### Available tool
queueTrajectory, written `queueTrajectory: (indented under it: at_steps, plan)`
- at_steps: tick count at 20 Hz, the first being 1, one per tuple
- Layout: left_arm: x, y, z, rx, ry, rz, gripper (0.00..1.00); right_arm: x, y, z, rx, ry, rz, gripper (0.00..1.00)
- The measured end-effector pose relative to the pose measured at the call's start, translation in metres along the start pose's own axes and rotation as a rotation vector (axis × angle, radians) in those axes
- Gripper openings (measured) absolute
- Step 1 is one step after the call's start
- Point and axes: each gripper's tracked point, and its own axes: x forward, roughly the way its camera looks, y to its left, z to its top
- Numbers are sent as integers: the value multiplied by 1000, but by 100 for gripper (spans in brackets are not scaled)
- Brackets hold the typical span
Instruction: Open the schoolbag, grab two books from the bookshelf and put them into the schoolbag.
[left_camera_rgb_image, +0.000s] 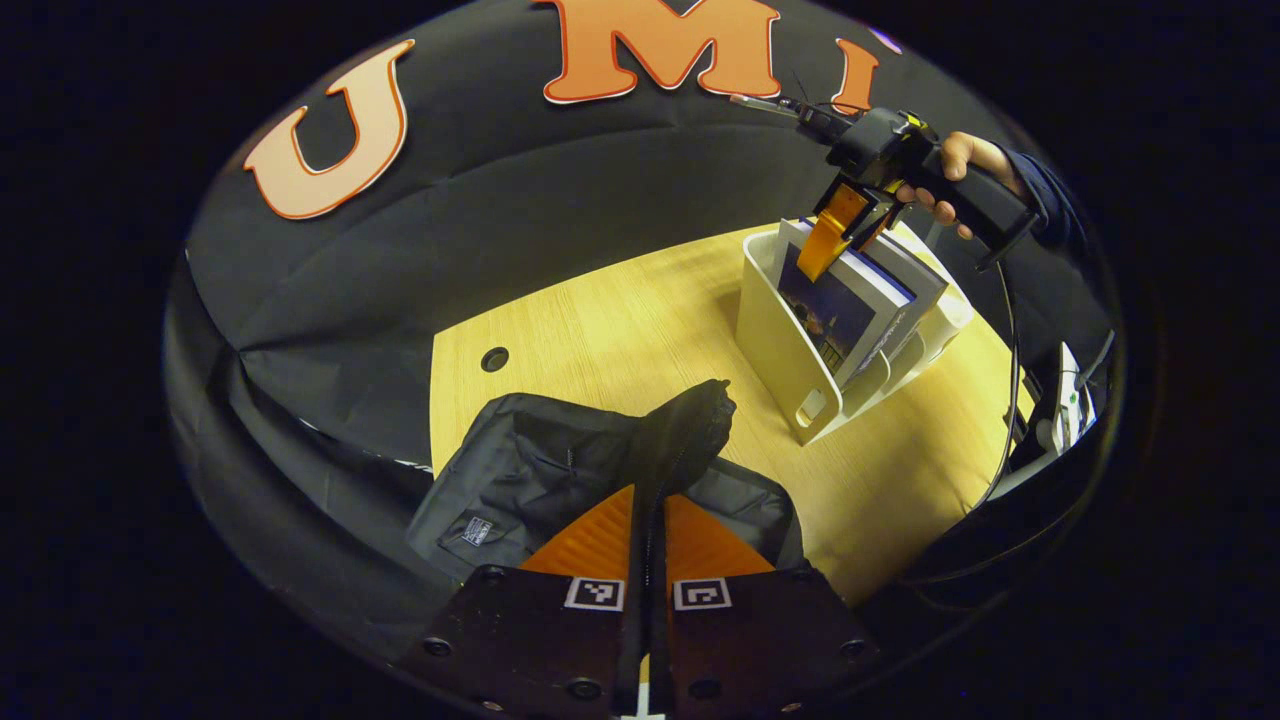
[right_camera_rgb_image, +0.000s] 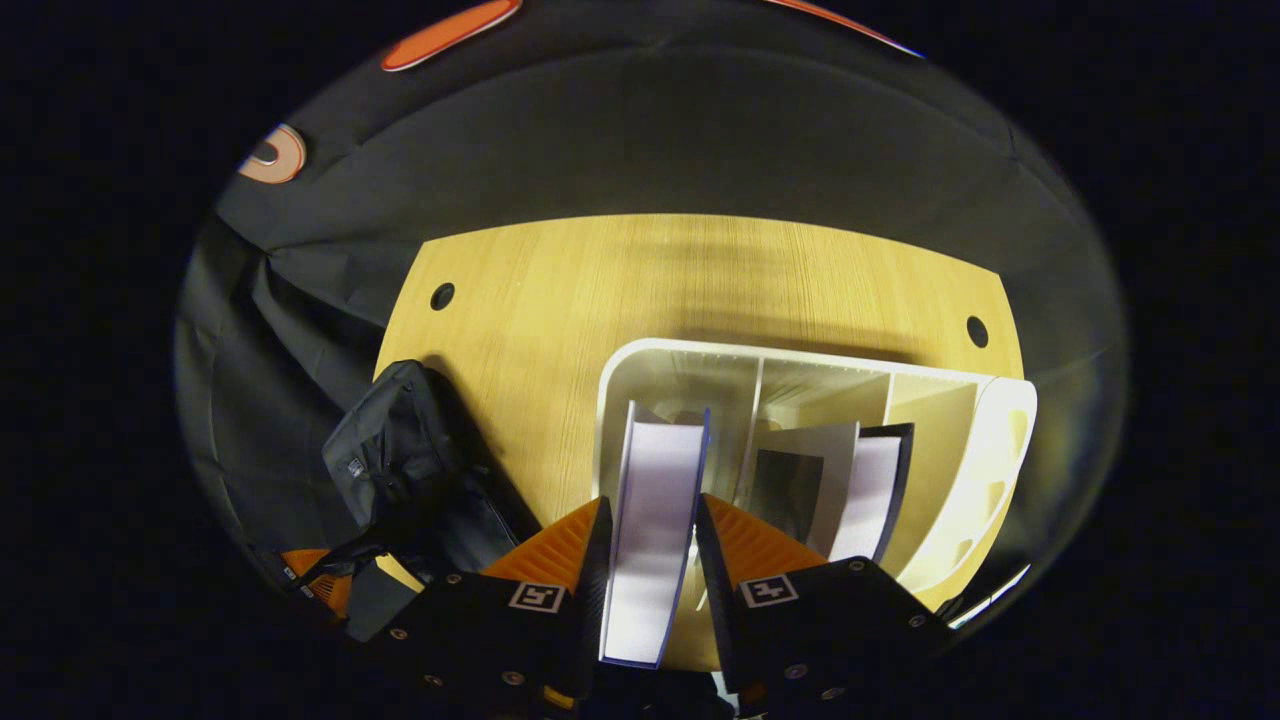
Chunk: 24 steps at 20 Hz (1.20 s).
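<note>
Nearest the lens in the left gripper view, the left gripper (left_camera_rgb_image: 648, 535) has both fingers pinched on a raised fold of the black schoolbag (left_camera_rgb_image: 560, 480), along what looks like its zipper edge, though the dark fabric makes that hard to confirm. The bag lies on the wooden table (left_camera_rgb_image: 620, 330), near its front left part. Farther off to the right stands the white bookshelf (left_camera_rgb_image: 790, 350), with the right gripper (left_camera_rgb_image: 835, 235) reaching down into it from above, held by a hand (left_camera_rgb_image: 960, 165) in a dark sleeve.

In the right gripper view, the right gripper (right_camera_rgb_image: 650, 545) is clamped on a blue-edged book (right_camera_rgb_image: 655, 500), one finger on each cover, the white page edge facing the camera. This book stands in the leftmost compartment of the bookshelf (right_camera_rgb_image: 1000, 440). A second book (right_camera_rgb_image: 865, 480) leans in the middle compartment, just beside the divider. The schoolbag (right_camera_rgb_image: 400, 450) sits to the left of the shelf, apart from it, and the left gripper (right_camera_rgb_image: 320, 585) shows at its lower edge.
</note>
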Motion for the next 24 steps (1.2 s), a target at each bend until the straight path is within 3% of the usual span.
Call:
queueTrajectory:
  at_steps: [5,6,7,12,13,14,24]
  plan:
    - [0,-3,0,-17,27,24,4,4,-12,-1,-14,-2,-51,42]
    - [-1,-2,-2,-20,32,27,4,4,-13,-1,-1,1,-50,31]
    - [-2,-2,-1,-25,30,26,4,3,-16,-3,7,11,-50,36]
    - [-1,-1,-2,18,14,-4,4,-26,-15,-14,28,-38,-40,32]
    - [-2,-1,-3,37,11,-16,4,-34,-14,-17,41,-55,-47,23]
    - [-2,0,-4,57,7,-29,4,-42,-13,-18,61,-71,-51,32]
    - [0,12,-8,220,-32,-177,4,-113,7,-92,197,-151,-106,32]
